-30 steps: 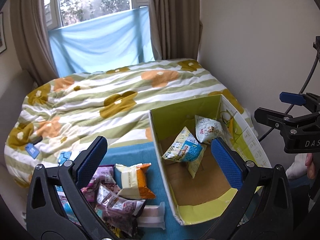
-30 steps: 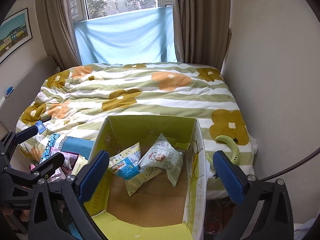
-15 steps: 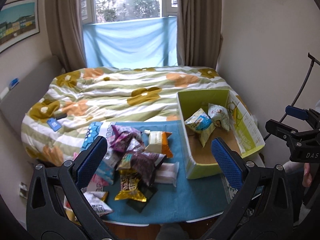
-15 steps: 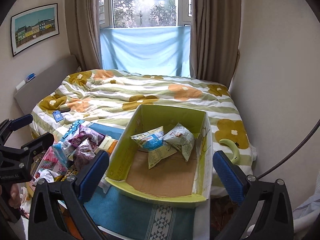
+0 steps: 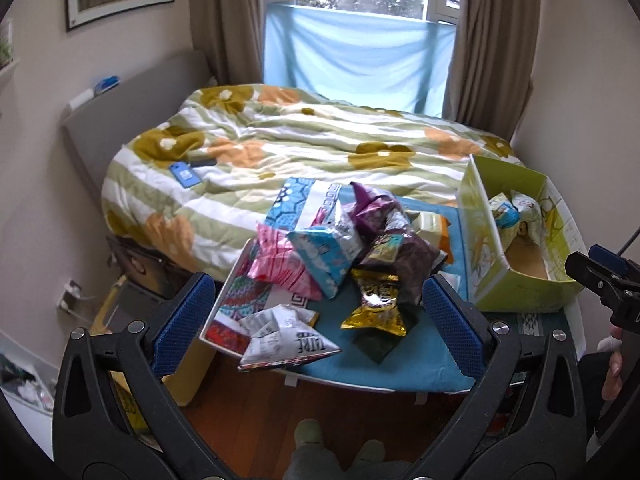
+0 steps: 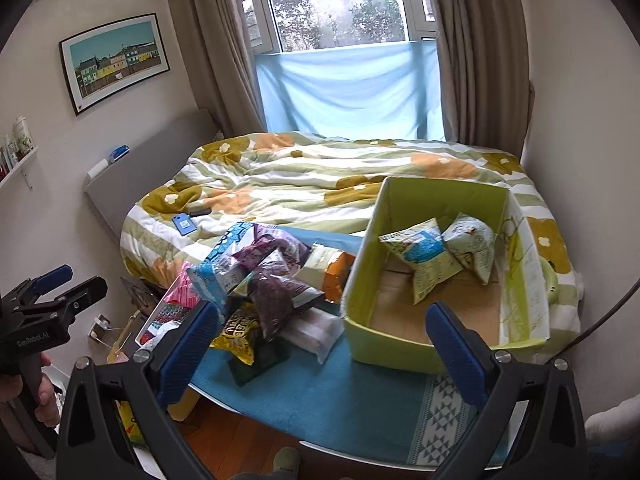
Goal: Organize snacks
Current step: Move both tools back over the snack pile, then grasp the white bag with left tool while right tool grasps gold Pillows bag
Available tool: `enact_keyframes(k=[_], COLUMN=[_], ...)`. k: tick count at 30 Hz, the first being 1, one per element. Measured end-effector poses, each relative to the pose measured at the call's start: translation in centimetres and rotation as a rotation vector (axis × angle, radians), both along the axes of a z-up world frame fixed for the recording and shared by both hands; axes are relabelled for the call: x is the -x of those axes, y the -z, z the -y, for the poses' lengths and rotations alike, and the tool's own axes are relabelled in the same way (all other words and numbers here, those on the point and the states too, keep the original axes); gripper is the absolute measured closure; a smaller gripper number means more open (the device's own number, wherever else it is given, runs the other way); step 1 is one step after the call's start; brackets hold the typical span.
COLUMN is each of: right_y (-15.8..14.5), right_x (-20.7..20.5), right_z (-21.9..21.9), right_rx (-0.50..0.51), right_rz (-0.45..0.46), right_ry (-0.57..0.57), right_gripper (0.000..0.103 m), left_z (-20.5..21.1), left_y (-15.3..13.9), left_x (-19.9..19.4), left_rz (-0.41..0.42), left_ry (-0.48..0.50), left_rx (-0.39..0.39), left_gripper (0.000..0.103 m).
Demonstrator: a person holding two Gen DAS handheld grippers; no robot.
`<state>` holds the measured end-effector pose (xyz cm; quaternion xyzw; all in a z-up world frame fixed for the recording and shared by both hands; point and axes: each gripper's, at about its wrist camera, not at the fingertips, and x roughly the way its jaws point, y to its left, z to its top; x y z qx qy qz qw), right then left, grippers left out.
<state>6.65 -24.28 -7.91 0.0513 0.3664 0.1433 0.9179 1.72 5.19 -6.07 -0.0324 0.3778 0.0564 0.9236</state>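
Observation:
A heap of snack bags point(image 5: 352, 240) point(image 6: 260, 276) lies on a small table covered with a blue cloth point(image 5: 424, 364) point(image 6: 320, 392). Among them are a gold bag point(image 5: 376, 308), a pink bag point(image 5: 280, 264) and a white bag point(image 5: 284, 336) near the front edge. To the right stands a green cardboard box point(image 5: 488, 256) point(image 6: 384, 344) with two snack bags point(image 6: 440, 252) inside. My left gripper point(image 5: 316, 320) is open, held back from the heap, nothing between its blue pads. My right gripper point(image 6: 320, 344) is open too, empty, in front of the box's left wall.
Behind the table is a bed with a flowered, striped quilt point(image 5: 304, 140) point(image 6: 320, 176); a blue card point(image 5: 184, 172) lies on it. Wooden floor point(image 5: 320, 408) shows below the table's front edge. A wall is close on the right, and a shelf point(image 6: 16, 160) hangs at left.
Both grippers have pulled back and up from the box, so the whole table and snack heap come into view. The left view has swung left toward the heap. Both stay open.

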Motion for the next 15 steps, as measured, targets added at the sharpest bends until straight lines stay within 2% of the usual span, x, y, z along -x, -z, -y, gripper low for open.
enact_keyframes(k=[5,12,15], right_y=[2.8,7.8,10.1], right_x=[-1.8,-5.0,-6.1], right_z=[-4.1,-9.2,-11.0], right_rx=[-0.041,-0.044,-0.039], right_rz=[-0.063,-0.186,-0.237], right_ry=[-0.041,-0.045,-0.034], right_gripper=[0.000,0.000,0.000], left_z=[-3.0,-5.1,-5.4], left_y=[3.8,10.5,13.2], left_x=[-1.0,-4.2,-5.8], left_rz=[-0.088,-0.233,-0.280], left_ry=[-0.037,-0.040,-0.033], left_rx=[0.025,0.107,0.126], left_gripper=[0.000,0.001,0.006])
